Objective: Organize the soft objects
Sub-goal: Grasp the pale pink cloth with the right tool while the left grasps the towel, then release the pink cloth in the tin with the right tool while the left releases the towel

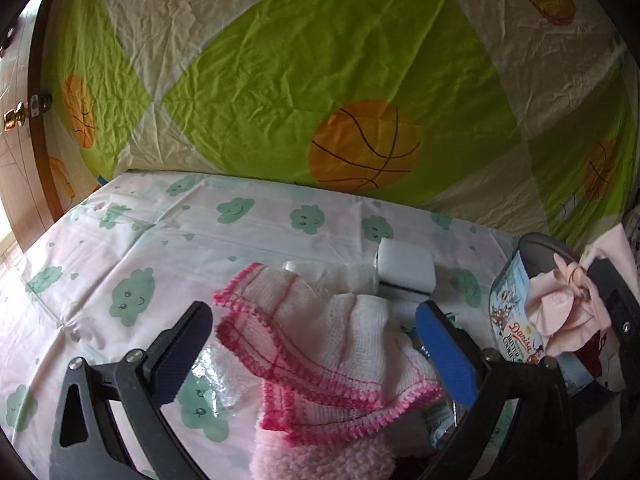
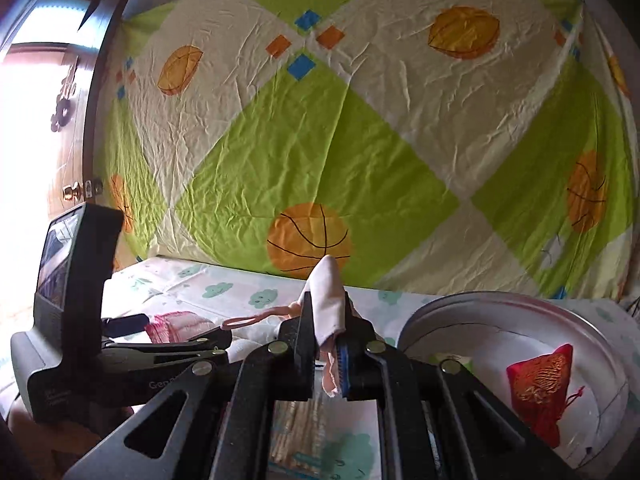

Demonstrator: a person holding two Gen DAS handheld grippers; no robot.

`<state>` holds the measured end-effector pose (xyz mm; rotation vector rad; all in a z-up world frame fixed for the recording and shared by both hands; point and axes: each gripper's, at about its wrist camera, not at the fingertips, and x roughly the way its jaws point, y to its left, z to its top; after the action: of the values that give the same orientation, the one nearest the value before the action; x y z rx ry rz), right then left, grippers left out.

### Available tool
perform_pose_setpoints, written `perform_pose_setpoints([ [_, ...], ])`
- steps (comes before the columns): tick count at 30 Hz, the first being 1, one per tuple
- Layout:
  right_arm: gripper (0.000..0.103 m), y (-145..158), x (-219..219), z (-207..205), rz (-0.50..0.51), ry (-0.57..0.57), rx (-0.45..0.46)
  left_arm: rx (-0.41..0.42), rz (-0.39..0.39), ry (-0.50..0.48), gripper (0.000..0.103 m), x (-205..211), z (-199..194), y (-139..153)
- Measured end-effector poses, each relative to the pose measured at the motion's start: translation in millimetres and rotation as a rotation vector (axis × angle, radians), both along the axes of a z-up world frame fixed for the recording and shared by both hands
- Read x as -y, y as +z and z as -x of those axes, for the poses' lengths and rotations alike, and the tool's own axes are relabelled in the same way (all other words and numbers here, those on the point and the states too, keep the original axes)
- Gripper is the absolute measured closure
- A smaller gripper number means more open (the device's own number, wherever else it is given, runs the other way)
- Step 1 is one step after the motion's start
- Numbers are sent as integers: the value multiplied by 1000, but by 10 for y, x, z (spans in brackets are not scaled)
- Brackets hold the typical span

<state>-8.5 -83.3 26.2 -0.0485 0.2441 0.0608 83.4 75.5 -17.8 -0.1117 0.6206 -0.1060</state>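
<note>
Nearest the left cam: fluffy pink cloth (image 1: pixel 320 456) at the bottom edge, w/ a white washcloth (image 1: pixel 340 344) edged in pink stitching heaped on it, both on the bed (image 1: pixel 120 240). Left hand-held gripper (image 1: pixel 316 344) stands wide, empty, one finger each side of the washcloth, not pressing it. Just behind lie a white block (image 1: pixel 406 268) and a white roll (image 1: pixel 320 272). At right, the right hand-held gripper (image 2: pixel 325 344) is clamped on a pale pink cloth item (image 2: pixel 329 300) w/ a thin loop (image 2: pixel 240 322) trailing left, lifted clear of the bed. Beside it, a round metal tin (image 2: pixel 516 304) holds a red pouch (image 2: pixel 540 384); a printed biscuit lid (image 1: pixel 512 308) leans at its rim. Far back, a green and cream sheet (image 1: pixel 320 60) w/ basketballs hangs as a wall.

Risks, as a judgement: the pinch on the pink item looks like it's near one edge, so it could slip out before reaching the tin. The loop may snag on the left gripper or the tin rim. Left jaws closing could catch both stacked cloths at once, or only a fold, dragging the pile. Both grippers work close together; a bump seems possible.
</note>
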Motion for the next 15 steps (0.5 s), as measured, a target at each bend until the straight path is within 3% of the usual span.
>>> perform_pose_setpoints([
  [4,94,-58,54,22,29,-1,-22,-40,-196,-19,3,344,-91,-116],
  [6,94,-59,87,18,7,2,-38,-92,-239,-16,3,396,-162,-180],
  [8,94,-56,121,-1,-18,1,-56,-151,-235,-3,12,344,-247,-256],
  [11,94,-81,116,-8,-17,-5,-68,-269,-167,-1,26,207,-403,-412],
  [12,94,-88,106,-11,-11,-7,-70,-264,-139,-6,41,169,-394,-407],
  [13,94,-95,98,-11,-10,-5,-71,-253,-125,-7,49,155,-373,-394],
  [15,94,-101,96,-3,-15,-6,-70,-246,-112,-15,58,151,-362,-387],
])
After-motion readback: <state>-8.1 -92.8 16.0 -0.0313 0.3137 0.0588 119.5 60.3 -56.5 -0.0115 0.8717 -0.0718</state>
